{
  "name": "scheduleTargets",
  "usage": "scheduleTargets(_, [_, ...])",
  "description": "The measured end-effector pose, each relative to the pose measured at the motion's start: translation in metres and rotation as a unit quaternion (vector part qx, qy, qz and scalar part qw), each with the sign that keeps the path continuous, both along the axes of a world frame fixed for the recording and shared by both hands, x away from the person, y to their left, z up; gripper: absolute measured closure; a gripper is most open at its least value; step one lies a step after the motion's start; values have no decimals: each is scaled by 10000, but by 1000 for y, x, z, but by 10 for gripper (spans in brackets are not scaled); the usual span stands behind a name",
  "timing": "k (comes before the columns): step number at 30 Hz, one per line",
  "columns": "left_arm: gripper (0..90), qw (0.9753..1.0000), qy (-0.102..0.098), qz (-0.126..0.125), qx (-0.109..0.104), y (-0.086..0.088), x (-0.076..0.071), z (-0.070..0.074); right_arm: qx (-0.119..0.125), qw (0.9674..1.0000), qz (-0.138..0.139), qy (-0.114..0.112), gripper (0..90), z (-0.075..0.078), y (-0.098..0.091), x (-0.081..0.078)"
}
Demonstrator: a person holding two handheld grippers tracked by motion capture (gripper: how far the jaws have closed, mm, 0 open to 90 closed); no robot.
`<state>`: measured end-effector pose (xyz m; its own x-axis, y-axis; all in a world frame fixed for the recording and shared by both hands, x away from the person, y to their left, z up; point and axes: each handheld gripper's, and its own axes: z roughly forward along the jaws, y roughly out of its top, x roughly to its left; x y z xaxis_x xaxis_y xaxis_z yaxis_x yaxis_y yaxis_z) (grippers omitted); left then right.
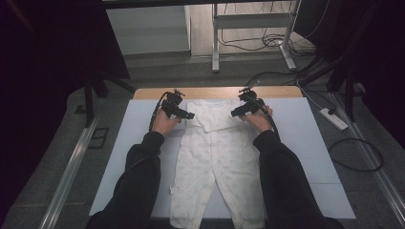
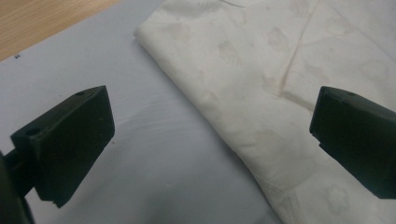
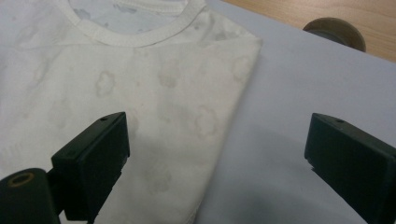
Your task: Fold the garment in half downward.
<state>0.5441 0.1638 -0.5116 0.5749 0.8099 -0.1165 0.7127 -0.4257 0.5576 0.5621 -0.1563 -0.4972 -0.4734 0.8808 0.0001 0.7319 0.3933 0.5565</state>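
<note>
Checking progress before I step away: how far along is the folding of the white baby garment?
Done: the white cloud-print baby garment lies flat on the pale grey mat, sleeves apparently tucked in. In hand: left gripper and right gripper, both open, straddle its shoulder edges. Left: gripping and folding; legs remain unfolded.

The right claw (image 3: 217, 163) hangs with its black jaws wide apart above the right edge of a white garment (image 3: 140, 93) printed with faint clouds, nothing between them. The ribbed neckline (image 3: 135, 36) lies at the far side. Right of the garment is a pale sheet (image 3: 289, 93), then the wooden table (image 3: 336, 14) with a round grey cap (image 3: 334, 31).
</note>
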Motion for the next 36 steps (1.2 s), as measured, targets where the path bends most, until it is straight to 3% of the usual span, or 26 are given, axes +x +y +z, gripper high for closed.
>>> scheduleTargets(8, [0,9996,116,104,226,0,6,-13,-159,9997,-74,145,118,-9,-2,4])
scheduleTargets(16, [34,9986,197,155,462,1,7,-20,-148,9996,-202,160,204,-15,-6,6])
scheduleTargets(21, [60,9987,144,155,465,0,5,-19,-140,9996,-205,123,293,-14,-6,5])
scheduleTargets(25, [225,9990,134,-62,412,-3,2,-14,-105,9999,-66,71,439,-13,-4,3])
scheduleTargets(31, [539,9986,260,-299,336,-10,-1,-8,154,9995,221,189,791,-11,-2,-1])
scheduleTargets(36, [811,9985,398,-383,20,-8,-2,-9,267,9991,195,262,853,-10,0,-3])
